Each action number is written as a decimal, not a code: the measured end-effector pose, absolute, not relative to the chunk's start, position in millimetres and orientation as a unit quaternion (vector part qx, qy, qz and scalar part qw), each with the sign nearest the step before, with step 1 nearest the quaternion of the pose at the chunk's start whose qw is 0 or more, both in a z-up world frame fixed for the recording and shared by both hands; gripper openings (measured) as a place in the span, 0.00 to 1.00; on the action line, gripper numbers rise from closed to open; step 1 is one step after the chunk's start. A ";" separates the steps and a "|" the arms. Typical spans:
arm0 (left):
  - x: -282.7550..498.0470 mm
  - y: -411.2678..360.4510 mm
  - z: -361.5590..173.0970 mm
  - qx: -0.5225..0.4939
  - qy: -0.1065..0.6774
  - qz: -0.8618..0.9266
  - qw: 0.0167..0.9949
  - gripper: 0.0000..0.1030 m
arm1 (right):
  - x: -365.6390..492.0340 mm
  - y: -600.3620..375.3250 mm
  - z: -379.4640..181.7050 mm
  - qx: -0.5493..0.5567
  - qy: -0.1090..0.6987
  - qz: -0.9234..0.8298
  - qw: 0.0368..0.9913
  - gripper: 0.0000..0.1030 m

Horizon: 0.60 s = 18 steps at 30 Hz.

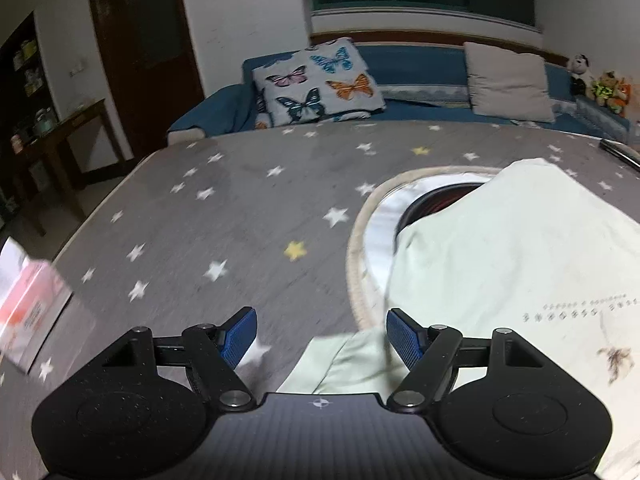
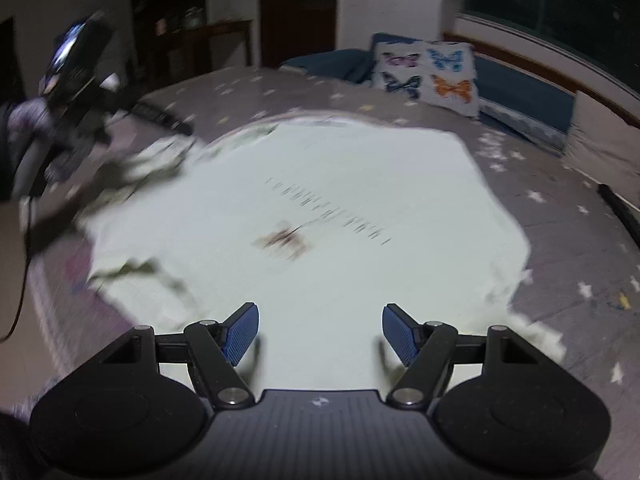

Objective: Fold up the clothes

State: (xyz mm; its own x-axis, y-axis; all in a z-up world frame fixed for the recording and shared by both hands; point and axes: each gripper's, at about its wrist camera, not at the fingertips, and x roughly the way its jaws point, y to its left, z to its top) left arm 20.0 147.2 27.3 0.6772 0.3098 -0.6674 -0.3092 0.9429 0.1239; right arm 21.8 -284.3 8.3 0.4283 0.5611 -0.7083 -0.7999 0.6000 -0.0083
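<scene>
A pale green T-shirt (image 1: 500,264) with a line of small print and a brown motif lies spread on a grey star-patterned cover (image 1: 240,208). In the left wrist view it fills the right side, with a sleeve edge under the fingers. My left gripper (image 1: 321,336) is open and empty above that sleeve edge. In the right wrist view the shirt (image 2: 320,208) spreads ahead, blurred. My right gripper (image 2: 320,334) is open and empty just above the shirt's near part. The left gripper (image 2: 76,92) shows at far left there, blurred.
A round rimmed opening (image 1: 400,208) in the table is partly covered by the shirt. A pink-white box (image 1: 28,312) sits at the left edge. A blue sofa with a butterfly pillow (image 1: 316,84) stands behind. A dark remote (image 2: 620,208) lies at the right.
</scene>
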 end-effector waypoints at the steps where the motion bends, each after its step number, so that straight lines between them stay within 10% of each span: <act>1: 24.1 145.2 28.3 0.002 0.365 0.165 0.916 0.72 | 31.4 -287.0 11.7 -0.167 0.340 0.404 0.833 0.68; 18: 76.2 114.1 25.0 0.008 0.383 0.105 0.918 0.73 | 205.0 -313.4 -6.6 -0.016 0.399 0.273 0.875 0.61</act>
